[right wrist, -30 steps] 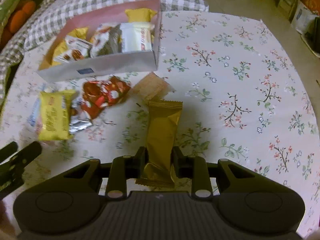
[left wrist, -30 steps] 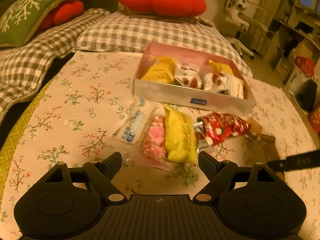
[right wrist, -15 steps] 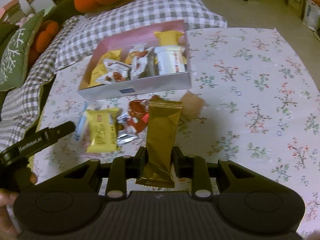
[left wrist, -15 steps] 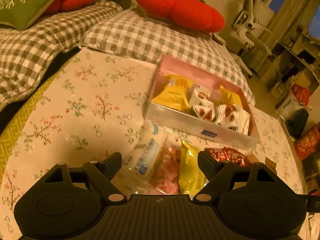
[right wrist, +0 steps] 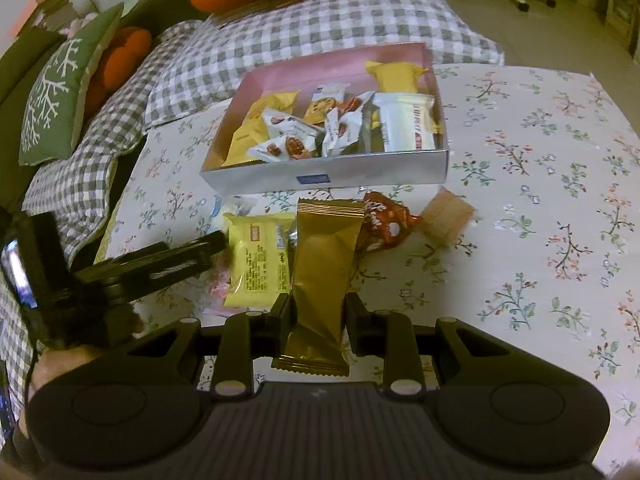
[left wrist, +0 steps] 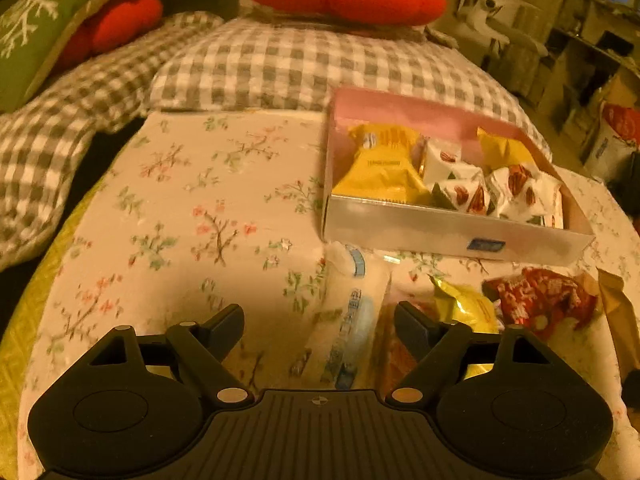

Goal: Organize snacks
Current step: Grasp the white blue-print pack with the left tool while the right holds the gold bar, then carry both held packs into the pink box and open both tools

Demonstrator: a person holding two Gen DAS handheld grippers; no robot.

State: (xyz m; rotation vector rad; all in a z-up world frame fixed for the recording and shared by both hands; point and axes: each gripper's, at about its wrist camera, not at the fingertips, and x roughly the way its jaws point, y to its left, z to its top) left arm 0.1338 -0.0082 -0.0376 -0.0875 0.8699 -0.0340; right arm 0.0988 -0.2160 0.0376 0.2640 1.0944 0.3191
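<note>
The right gripper (right wrist: pixel 314 312) is clamped on a gold snack packet (right wrist: pixel 322 272), held upright above the flowered counter (right wrist: pixel 540 208), in front of a silver box (right wrist: pixel 328 176) holding snacks. The left gripper (left wrist: pixel 319 322) hangs with jaws apart over a white-and-blue packet (left wrist: pixel 352 320) lying beside a yellow packet (right wrist: pixel 258 260) and a red one (right wrist: pixel 384 220).

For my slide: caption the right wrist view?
Right tongs grip a gold snack packet before the snack box.

Loose snacks (right wrist: pixel 260 260) lie before the box (right wrist: pixel 328 178) (others inside).
</note>
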